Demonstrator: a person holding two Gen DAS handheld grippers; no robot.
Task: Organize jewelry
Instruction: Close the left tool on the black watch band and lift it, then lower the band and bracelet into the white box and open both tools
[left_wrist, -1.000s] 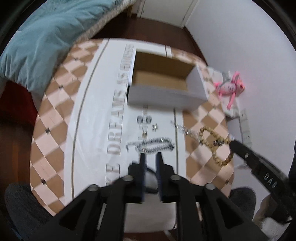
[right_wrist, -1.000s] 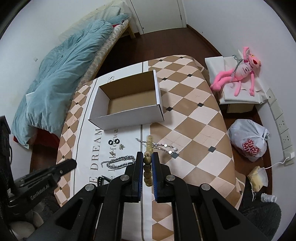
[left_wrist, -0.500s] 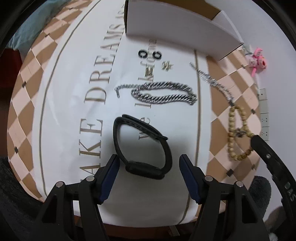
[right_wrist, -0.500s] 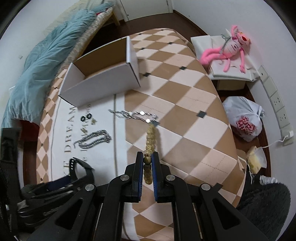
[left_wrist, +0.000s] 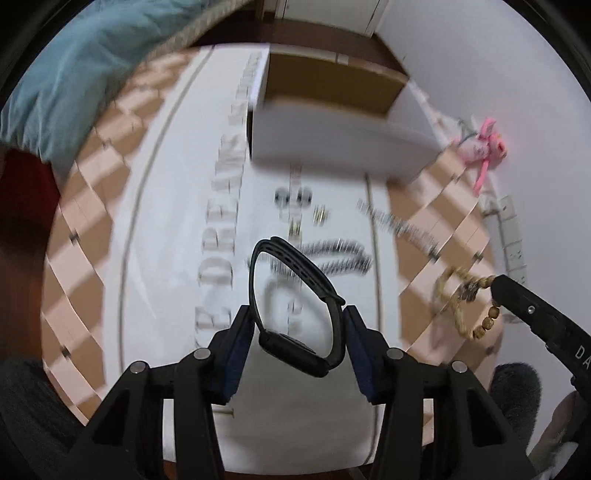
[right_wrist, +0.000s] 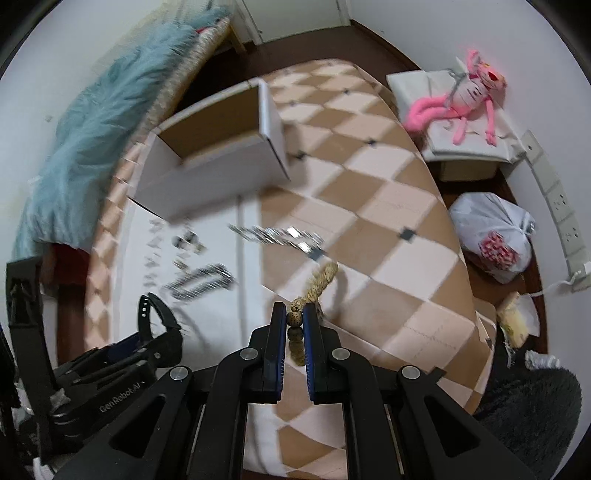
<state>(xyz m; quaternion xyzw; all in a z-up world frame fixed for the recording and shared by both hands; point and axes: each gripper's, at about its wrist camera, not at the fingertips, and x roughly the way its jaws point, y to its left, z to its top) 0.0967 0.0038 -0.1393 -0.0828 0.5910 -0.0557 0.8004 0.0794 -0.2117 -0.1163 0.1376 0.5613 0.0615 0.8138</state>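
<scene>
Black wristband (left_wrist: 295, 306) stands on edge between the left gripper (left_wrist: 299, 325) pads, its thick clasp end low and nearest the camera, the thin strap loop arching up and away past the fingertips. Left jaws are closing; both blue pads (left_wrist: 238, 354) look to be against the band's sides, though blur makes firm contact hard to confirm. Band appears clear of the cloth, with a faint shadow under it. Wooden bead bracelet (right_wrist: 314, 291) is pinched between the right gripper (right_wrist: 295, 321) pads, jaws nearly shut on a single bead; the rest of the strand runs forward beyond the fingertips and a few beads hang back between the fingers toward the camera. In the left view the same beads (left_wrist: 461, 302) dangle from the right gripper's tip (left_wrist: 498, 284), off to the right of the left jaws. Ahead of the left jaws, on the white lettered cloth (left_wrist: 184, 240): a heavy silver chain (left_wrist: 332, 258), then two small dark rings (left_wrist: 291, 194) and a small gold piece (left_wrist: 319, 218), all smeared. A thinner silver chain (right_wrist: 280, 236) lies ahead of the right jaws, across the edge where the white cloth meets the checked tablecloth (right_wrist: 388, 221). Further on, an open white box (right_wrist: 218, 155) with brown cardboard inside. Beyond the table: teal blanket (right_wrist: 92, 129) to the left, pink plush toy (right_wrist: 465, 96) and white plastic bag (right_wrist: 491, 236) to the right.
</scene>
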